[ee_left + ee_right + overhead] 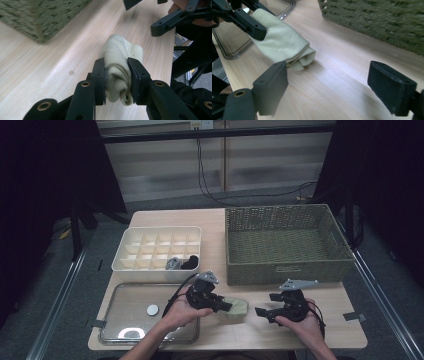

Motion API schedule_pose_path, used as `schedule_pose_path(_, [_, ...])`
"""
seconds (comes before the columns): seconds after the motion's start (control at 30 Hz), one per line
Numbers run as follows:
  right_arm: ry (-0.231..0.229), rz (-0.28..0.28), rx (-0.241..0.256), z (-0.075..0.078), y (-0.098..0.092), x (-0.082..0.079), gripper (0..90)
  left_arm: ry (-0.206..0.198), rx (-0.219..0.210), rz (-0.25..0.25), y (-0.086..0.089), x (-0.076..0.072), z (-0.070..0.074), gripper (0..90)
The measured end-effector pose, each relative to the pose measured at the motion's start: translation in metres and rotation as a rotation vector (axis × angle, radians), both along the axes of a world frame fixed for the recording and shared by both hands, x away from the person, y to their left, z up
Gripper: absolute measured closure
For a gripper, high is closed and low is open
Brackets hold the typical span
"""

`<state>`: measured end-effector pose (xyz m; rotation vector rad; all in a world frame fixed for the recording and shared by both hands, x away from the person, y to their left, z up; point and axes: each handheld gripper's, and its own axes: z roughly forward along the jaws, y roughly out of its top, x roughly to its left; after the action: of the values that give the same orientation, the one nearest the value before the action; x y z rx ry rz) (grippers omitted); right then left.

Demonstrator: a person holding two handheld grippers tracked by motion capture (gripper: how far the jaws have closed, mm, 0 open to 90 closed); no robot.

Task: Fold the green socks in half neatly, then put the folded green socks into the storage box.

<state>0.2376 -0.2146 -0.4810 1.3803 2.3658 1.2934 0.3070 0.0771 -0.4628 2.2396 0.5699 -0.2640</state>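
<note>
Fingers (99, 75) of the left gripper (117, 80) are clamped on a rolled pale cloth (120, 57) lying on the tabletop (260, 330), just in front of the woven basket (287, 242). Nearby, the right gripper (327, 87) hovers with its 2 fingers spread wide, holding nothing, facing the cloth's free end.

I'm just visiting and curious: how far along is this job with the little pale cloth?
Early to middle. Done: the left gripper is shut on the folded pale yellow-green cloth. In hand: the cloth lies on the light wooden table, with the right gripper open beside it. Left: probably moving it; the green woven basket looks empty, while the white divided tray holds two small items.
</note>
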Motion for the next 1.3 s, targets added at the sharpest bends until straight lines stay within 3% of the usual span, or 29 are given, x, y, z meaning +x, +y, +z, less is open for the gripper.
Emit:
schedule_pose_path(0.07, [-0.008, -0.007, 0.001, 0.0, -0.002, 0.0, 13.6, -0.007, 0.018, 0.003, 0.003, -0.001, 0.002, 69.1])
schedule_pose_path(0.33, [-0.028, -0.03, -0.004, 0.002, -0.009, 0.001, 6.6, 0.001, 0.008, -0.004, 0.022, 0.002, 0.01, 68.8])
schedule_pose_path(0.57, [-0.043, -0.036, 0.039, 0.002, -0.013, 0.002, 6.1, 0.016, -0.004, 0.038, 0.042, 0.008, 0.013, 68.8])
schedule_pose_path(0.63, [-0.046, -0.042, 0.031, 0.002, -0.014, 0.001, 6.0, 0.02, -0.008, 0.05, 0.048, 0.007, 0.015, 68.8])
schedule_pose_path(0.8, [-0.06, -0.033, 0.011, 0.0, -0.013, 0.0, 5.5, -0.005, 0.022, 0.069, 0.057, 0.005, 0.018, 68.8])
schedule_pose_path(0.83, [-0.059, -0.037, 0.011, 0.0, -0.013, 0.0, 5.4, 0.006, 0.01, 0.069, 0.059, 0.007, 0.018, 68.8])
schedule_pose_path(0.87, [-0.056, -0.042, 0.018, 0.0, -0.014, 0.0, 5.3, 0.005, 0.03, 0.077, 0.059, 0.008, 0.02, 68.7])
schedule_pose_path(1.3, [-0.07, -0.048, 0.018, -0.002, -0.014, 0.0, 4.3, -0.017, 0.06, 0.112, 0.09, 0.017, 0.043, 68.8])
